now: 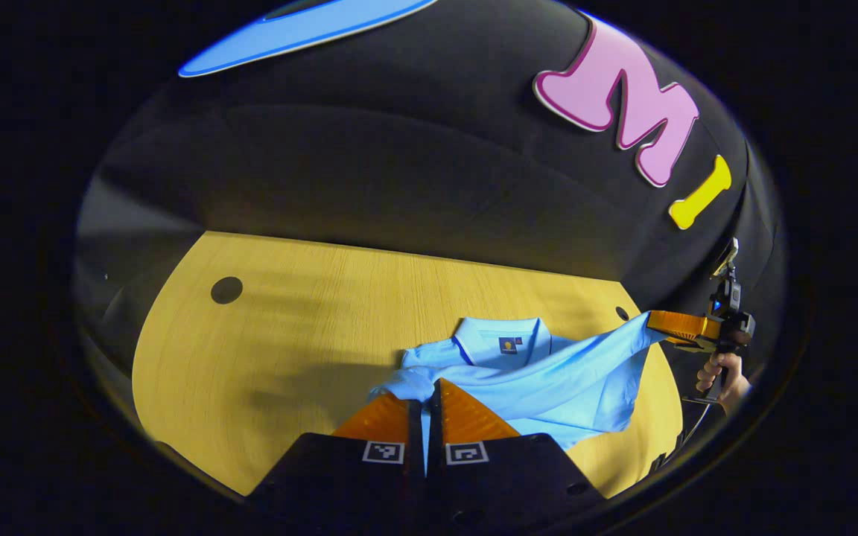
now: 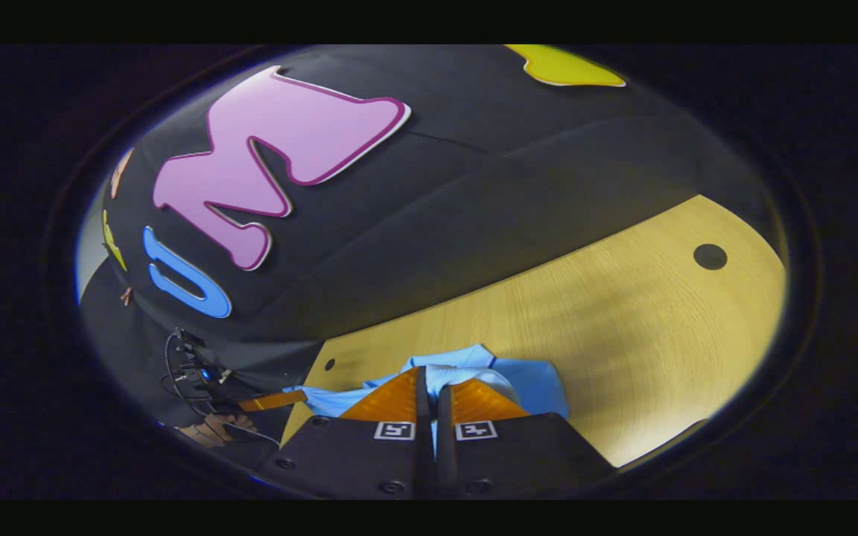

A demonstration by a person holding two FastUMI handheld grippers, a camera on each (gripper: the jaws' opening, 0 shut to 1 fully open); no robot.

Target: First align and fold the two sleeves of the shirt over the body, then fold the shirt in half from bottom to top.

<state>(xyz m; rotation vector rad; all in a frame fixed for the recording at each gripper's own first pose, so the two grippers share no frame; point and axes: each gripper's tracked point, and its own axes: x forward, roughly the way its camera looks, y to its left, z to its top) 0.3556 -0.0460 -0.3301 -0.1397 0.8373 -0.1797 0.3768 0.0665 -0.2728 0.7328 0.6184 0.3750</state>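
While both fingers (image 1: 466, 413) pinch it, shirt (image 1: 548, 383) hangs — lifted.

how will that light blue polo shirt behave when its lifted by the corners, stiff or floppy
Probably floppy: the light blue polo shirt sags between the left gripper and the right gripper, both shut on its cloth. Likely light, since pinched edges carry it. It may slide easily on the smooth wooden table.

Polo shirt (image 1: 526, 372) spread on wooden table (image 1: 287, 350), collar toward booth wall; 1 sleeve pinched in left gripper (image 1: 426, 383), other in right gripper (image 2: 431, 372).
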